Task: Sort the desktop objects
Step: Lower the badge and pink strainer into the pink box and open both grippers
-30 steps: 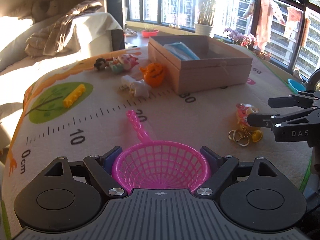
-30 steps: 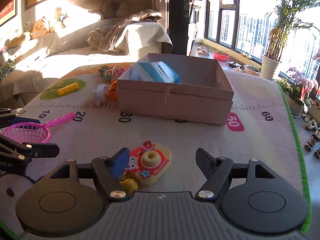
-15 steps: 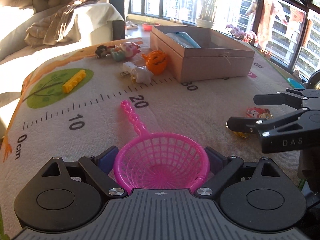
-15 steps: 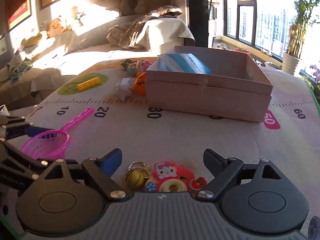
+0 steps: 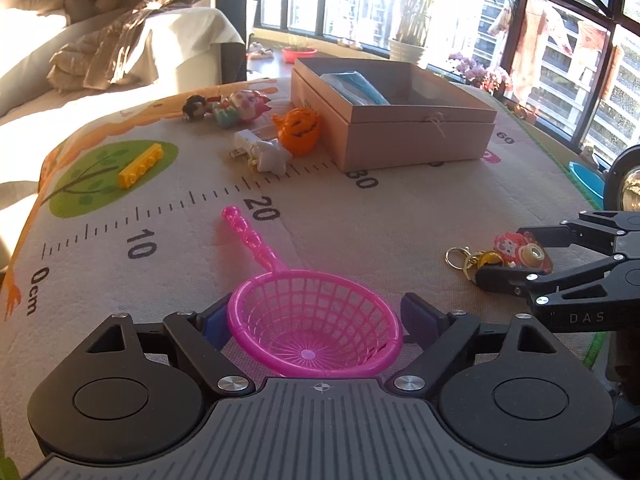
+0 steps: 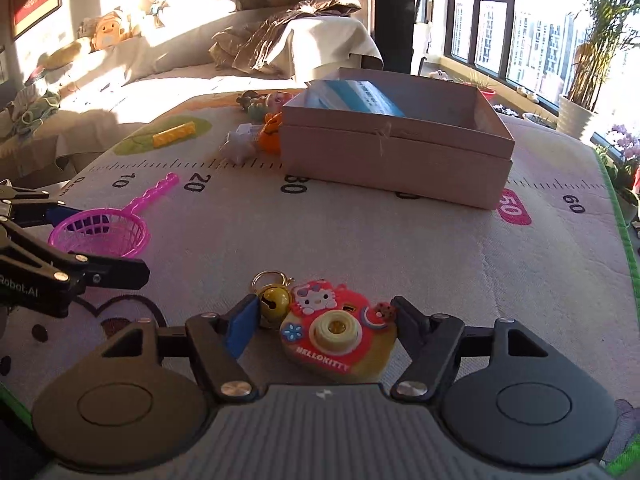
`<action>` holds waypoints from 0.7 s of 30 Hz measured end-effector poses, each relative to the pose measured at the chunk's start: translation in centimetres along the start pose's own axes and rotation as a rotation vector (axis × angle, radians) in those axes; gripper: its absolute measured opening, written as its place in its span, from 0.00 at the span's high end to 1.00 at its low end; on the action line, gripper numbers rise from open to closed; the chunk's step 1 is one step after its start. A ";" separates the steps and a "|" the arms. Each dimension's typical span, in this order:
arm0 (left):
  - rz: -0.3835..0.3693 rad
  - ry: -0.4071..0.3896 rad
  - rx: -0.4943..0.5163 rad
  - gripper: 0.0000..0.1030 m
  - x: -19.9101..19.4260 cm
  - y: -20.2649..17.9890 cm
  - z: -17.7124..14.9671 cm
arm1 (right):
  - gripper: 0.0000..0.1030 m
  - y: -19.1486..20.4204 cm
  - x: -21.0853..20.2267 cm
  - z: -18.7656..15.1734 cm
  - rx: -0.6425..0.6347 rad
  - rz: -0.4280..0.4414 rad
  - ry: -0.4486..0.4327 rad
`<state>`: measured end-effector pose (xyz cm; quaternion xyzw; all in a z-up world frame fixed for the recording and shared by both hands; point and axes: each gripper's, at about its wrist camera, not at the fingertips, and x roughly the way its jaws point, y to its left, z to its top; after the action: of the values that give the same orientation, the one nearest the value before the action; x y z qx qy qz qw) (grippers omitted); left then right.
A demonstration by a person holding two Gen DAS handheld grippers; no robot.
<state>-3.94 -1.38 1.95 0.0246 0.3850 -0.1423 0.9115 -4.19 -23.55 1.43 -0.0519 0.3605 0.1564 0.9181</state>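
Observation:
A pink toy scoop net (image 5: pixel 312 320) lies on the mat with its basket between the fingers of my left gripper (image 5: pixel 316 320). The jaws are closing and both pads (image 5: pixel 214 320) meet the rim. A red cartoon camera keychain (image 6: pixel 336 328) with a yellow bell (image 6: pixel 274 300) and rings sits between the fingers of my right gripper (image 6: pixel 320 324). Those jaws are closing too: the right finger is at the toy's edge, and the blue left pad (image 6: pixel 240 328) is still apart from the camera body. Each gripper shows in the other's view, as left gripper (image 6: pixel 80 240) and right gripper (image 5: pixel 516 256).
A tan open box (image 5: pixel 400 120) holding a blue packet stands at the back of the ruler-print mat (image 5: pixel 360 216). To its left lie an orange pumpkin toy (image 5: pixel 298 130), a white toy (image 5: pixel 264 154), small dolls (image 5: pixel 228 108) and a yellow brick (image 5: pixel 140 164). The mat's green edge runs at right.
Both pairs of jaws widened, then narrowed around their toys. The right gripper shifted so the camera keychain now sits squarely between its fingers. The net has barely moved.

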 end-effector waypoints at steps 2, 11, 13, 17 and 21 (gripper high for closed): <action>0.002 0.005 0.001 0.25 0.0 -0.1 0.1 | 0.31 -0.1 -0.6 0.0 0.001 -0.001 -0.017; 0.024 -0.121 0.062 0.26 -3.2 -1.2 1.6 | 0.31 -1.4 -4.1 3.4 0.045 0.013 -0.157; 0.024 -0.161 0.084 0.26 -4.0 -1.6 2.4 | 0.31 -1.8 -4.9 4.3 0.059 0.019 -0.189; 0.012 -0.213 0.134 0.26 -4.8 -2.9 4.3 | 0.31 -3.1 -6.2 6.2 0.094 0.044 -0.240; 0.008 -0.221 0.164 0.26 -3.9 -3.9 5.7 | 0.31 -4.4 -6.8 7.9 0.120 0.049 -0.276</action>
<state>-3.61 -5.12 8.98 0.0848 0.2692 -0.1717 0.9438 -2.36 -27.78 11.83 0.0338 0.2406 0.1624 0.9564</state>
